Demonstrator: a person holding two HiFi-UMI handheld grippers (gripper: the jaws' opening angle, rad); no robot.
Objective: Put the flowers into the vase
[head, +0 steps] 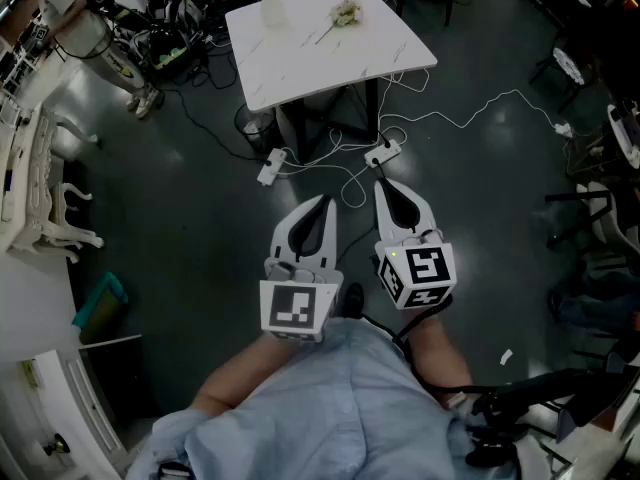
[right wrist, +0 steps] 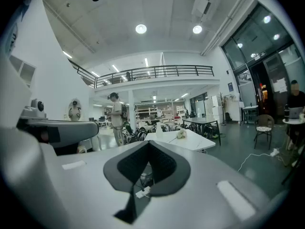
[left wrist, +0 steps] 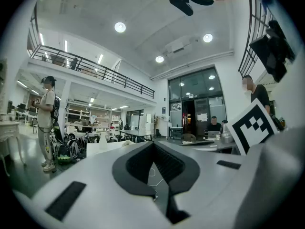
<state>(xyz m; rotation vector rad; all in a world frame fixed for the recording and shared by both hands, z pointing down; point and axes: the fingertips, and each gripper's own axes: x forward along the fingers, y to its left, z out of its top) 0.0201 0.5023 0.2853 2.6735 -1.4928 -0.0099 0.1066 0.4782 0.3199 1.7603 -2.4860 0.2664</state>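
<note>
A white marble-topped table [head: 330, 53] stands far ahead of me on the dark floor. On it are a white vase [head: 270, 6] at the back left and a small bunch of pale flowers [head: 343, 15] lying to its right. My left gripper [head: 324, 200] and right gripper [head: 381, 185] are held close to my body, side by side, well short of the table. Both are shut with nothing between the jaws. The right gripper view shows the table [right wrist: 195, 141], the vase [right wrist: 158, 129] and the flowers [right wrist: 181, 134] beyond its closed jaws [right wrist: 148, 144]. The left gripper [left wrist: 153, 144] points level.
White cables and two power strips [head: 272, 165] [head: 384, 152] lie on the floor between me and the table. A person [head: 90, 28] stands at the far left beside bags and gear. White ornate furniture [head: 35, 188] lines the left; dark chairs [head: 590, 208] stand at the right.
</note>
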